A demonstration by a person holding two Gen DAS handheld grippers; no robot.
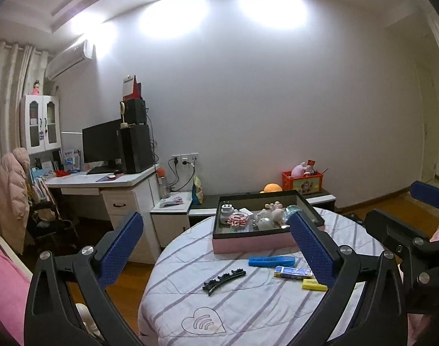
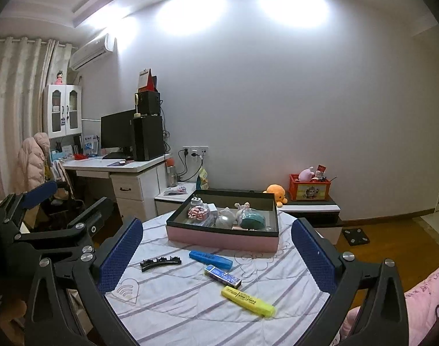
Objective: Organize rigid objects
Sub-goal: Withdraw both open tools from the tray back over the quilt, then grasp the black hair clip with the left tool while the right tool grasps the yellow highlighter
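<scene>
We hold both hand-held grippers above the near edge of a round bench (image 2: pixel 190 317) draped in a white cloth with lilac stripes. The left hand-held gripper (image 1: pixel 216 248) has its blue-padded jaws spread wide with nothing between them, and the right hand-held gripper (image 2: pixel 216 255) is likewise wide open and empty, clear of every object. Toward the far side of the bench we see a shallow pink box (image 2: pixel 219 240) with a dark rim, already holding a white plug adapter (image 2: pixel 196 201), a red-and-white patterned item (image 2: pixel 197 212), a pale rounded toy (image 2: pixel 226 219), a small plush figure (image 2: pixel 242 207) and a teal round case (image 2: pixel 252 220), crowded together in its middle. Four things lie loose on the cloth in front of the box: a black hair clip (image 2: pixel 160 261) to the left, a blue marker (image 2: pixel 210 259) just before the box's front wall, a small blue-and-white box (image 2: pixel 222 276) near it, and a yellow highlighter (image 2: pixel 248 301) closest to us, lying slanted. These four are apart from one another. Behind the bench stand a low dark cabinet (image 2: pixel 311 212) with an orange plush octopus (image 2: pixel 277 193) and a red toy crate (image 2: pixel 310 191), and to the left a white desk (image 2: pixel 115 167) with a monitor (image 2: pixel 115 131).
</scene>
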